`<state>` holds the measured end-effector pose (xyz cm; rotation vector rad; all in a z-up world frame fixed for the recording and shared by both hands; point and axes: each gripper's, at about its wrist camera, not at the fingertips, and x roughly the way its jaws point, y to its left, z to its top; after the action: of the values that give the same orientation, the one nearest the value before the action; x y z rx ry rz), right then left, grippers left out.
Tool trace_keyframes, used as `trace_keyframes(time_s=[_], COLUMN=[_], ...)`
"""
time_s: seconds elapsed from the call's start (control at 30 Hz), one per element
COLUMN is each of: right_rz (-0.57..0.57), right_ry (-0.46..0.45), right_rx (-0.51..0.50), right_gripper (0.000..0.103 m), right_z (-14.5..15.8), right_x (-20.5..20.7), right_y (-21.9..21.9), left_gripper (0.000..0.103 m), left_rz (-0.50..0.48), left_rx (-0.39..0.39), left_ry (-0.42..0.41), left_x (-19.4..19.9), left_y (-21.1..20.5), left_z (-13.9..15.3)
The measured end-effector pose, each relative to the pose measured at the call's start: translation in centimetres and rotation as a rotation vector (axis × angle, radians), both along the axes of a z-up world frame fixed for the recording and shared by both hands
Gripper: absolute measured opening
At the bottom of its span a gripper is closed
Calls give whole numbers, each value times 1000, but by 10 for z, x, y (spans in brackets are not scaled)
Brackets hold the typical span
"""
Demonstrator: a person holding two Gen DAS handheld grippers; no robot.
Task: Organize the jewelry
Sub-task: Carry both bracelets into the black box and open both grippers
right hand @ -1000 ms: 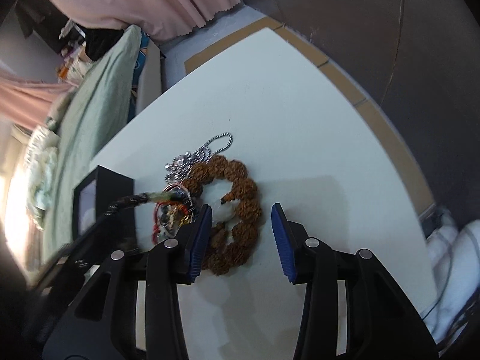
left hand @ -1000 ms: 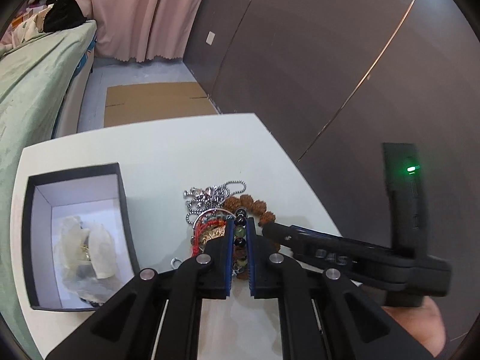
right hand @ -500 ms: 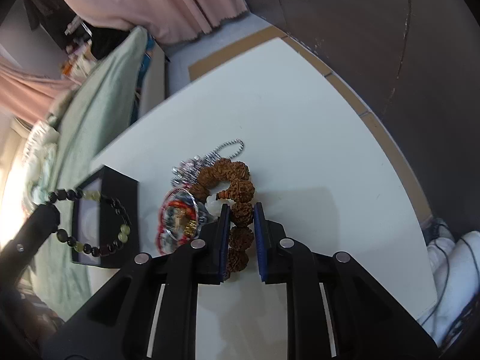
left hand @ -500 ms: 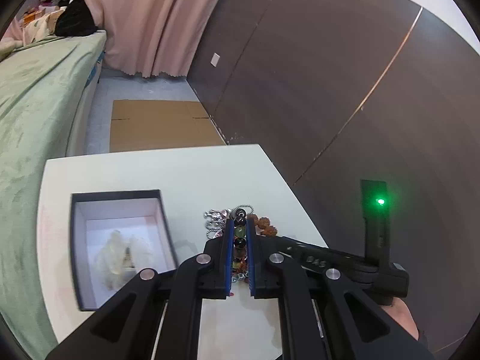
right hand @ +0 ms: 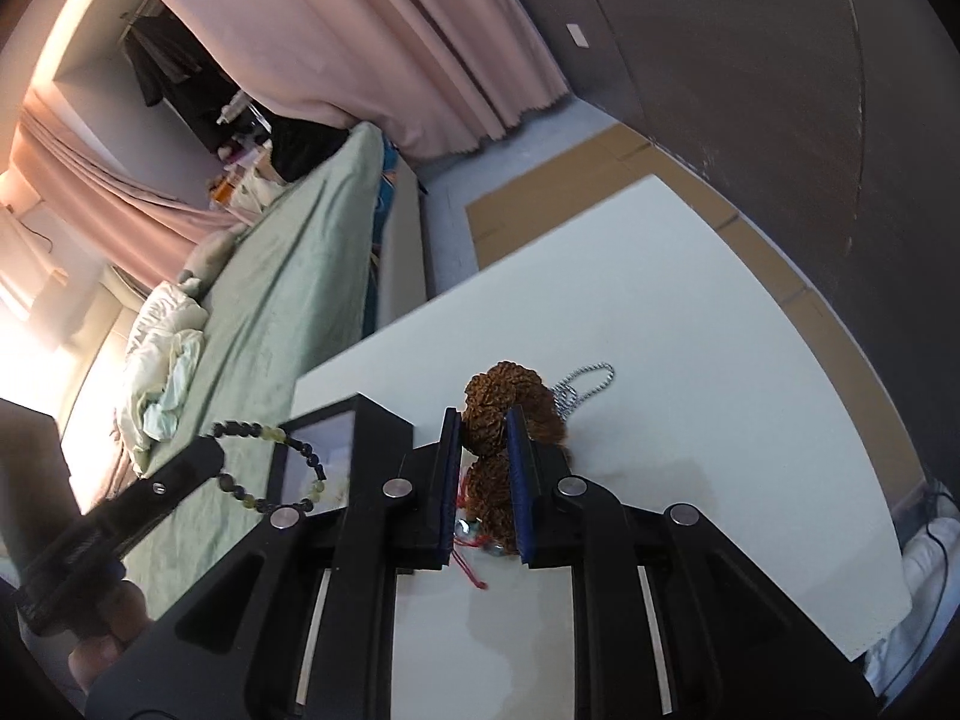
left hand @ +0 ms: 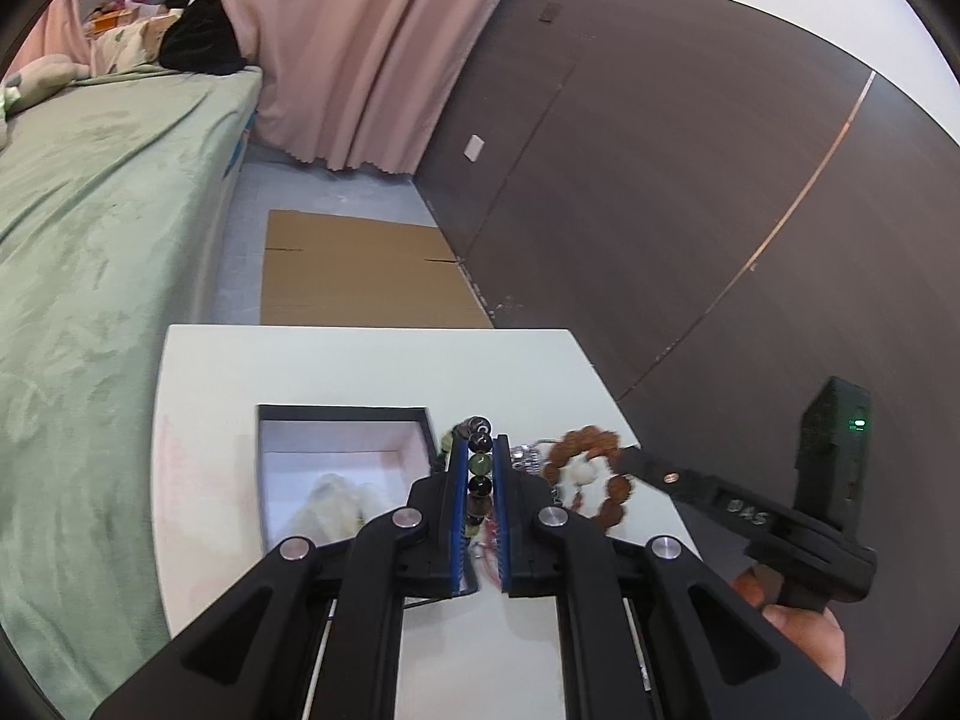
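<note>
A white worktop (left hand: 360,372) stands beside a green bed. Both bracelets have just left it: the left tongs (left hand: 480,468) pinch the dark beaded bracelet (left hand: 480,474), the right tongs (right hand: 485,456) the brown seed bracelet (right hand: 504,414). The open box (left hand: 342,414) waits at ten o'clock, with bare worktop beyond.

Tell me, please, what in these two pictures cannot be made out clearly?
- Box contents: left wrist view, a pale blurred lump; the left tongs cover its near part.
- Red-threaded piece: right wrist view, mostly hidden behind the right tongs and brown seed bracelet.
- Silver chain: right wrist view, partly behind that bracelet.
</note>
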<state>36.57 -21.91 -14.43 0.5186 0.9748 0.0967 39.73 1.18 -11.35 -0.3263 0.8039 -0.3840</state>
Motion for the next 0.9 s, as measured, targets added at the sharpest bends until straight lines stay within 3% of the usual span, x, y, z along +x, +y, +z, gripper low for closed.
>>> trace_keyframes(time_s=[0.2, 0.27, 0.3, 0.33, 0.47, 0.6, 0.73, 0.9], right_rz=[3, 12, 19, 25, 59, 106, 139, 154], right_ry=[-69, -90, -104, -113, -163, -199, -204, -190], right_rx=[50, 75, 84, 90, 125, 166, 182, 191], right_gripper=[16, 16, 16, 16, 16, 16, 16, 16], right_z=[13, 17, 20, 22, 31, 38, 37, 31], right_x=[0, 0, 1, 1, 1, 3, 4, 9], right_y=[1, 3, 5, 7, 19, 36, 49, 59], left_gripper=[9, 26, 49, 63, 64, 72, 82, 84], left_rz=[32, 41, 50, 62, 86, 109, 122, 140], left_rx=[14, 12, 14, 16, 12, 15, 32, 28], left_ry=[41, 45, 40, 31, 10, 19, 6, 9], left_x=[2, 1, 1, 0, -1, 1, 0, -1], left_y=[13, 18, 19, 21, 30, 38, 45, 54], left_z=[-9, -10, -9, -8, -3, -4, -1, -1])
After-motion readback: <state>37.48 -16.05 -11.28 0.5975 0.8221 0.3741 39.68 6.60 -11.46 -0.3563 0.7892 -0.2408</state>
